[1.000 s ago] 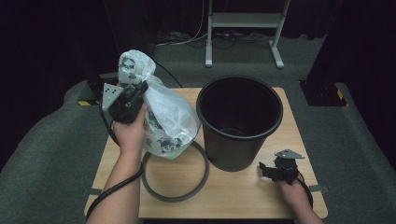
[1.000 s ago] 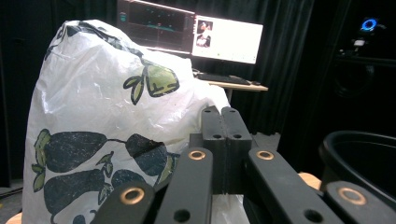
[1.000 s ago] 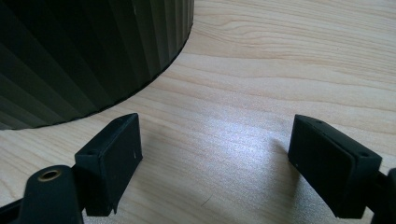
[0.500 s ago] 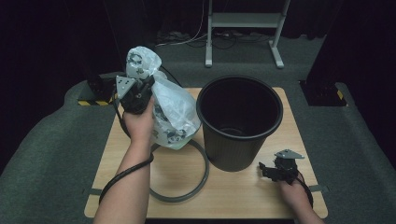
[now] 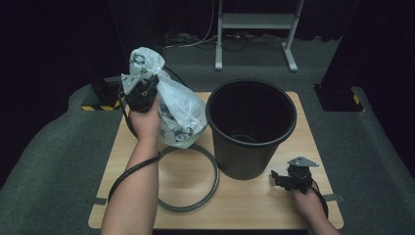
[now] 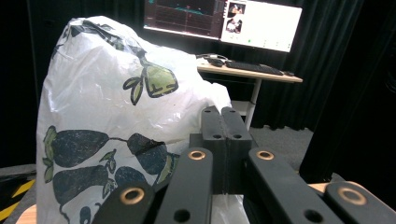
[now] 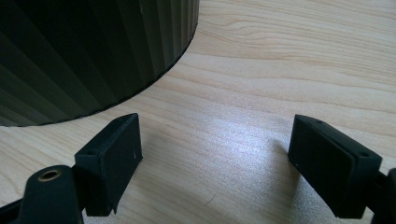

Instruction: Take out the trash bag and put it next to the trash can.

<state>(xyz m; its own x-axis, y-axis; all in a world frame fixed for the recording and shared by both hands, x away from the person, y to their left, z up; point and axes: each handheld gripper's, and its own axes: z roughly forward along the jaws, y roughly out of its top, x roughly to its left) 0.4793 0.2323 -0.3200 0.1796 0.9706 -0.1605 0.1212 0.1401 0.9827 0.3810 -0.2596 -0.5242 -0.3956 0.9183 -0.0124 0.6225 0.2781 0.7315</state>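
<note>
Though high view blurs it, left gripper (image 6: 223,140) jaws clamp, seemingly, bag (image 6: 107,130).

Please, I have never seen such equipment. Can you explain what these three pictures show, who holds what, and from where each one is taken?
A person sits at a wooden table and works with two hand-held tools, each with two black jaws. The high view looks down from above. The left gripper has its jaws shut on a white printed plastic bag, lifted beside a black bin. A grey ring lies on the table. The right gripper rests low near the bin, its jaws open. The two gripper views come from cameras on the tools: one sees the bag up close, the other the bin's ribbed wall.
</note>
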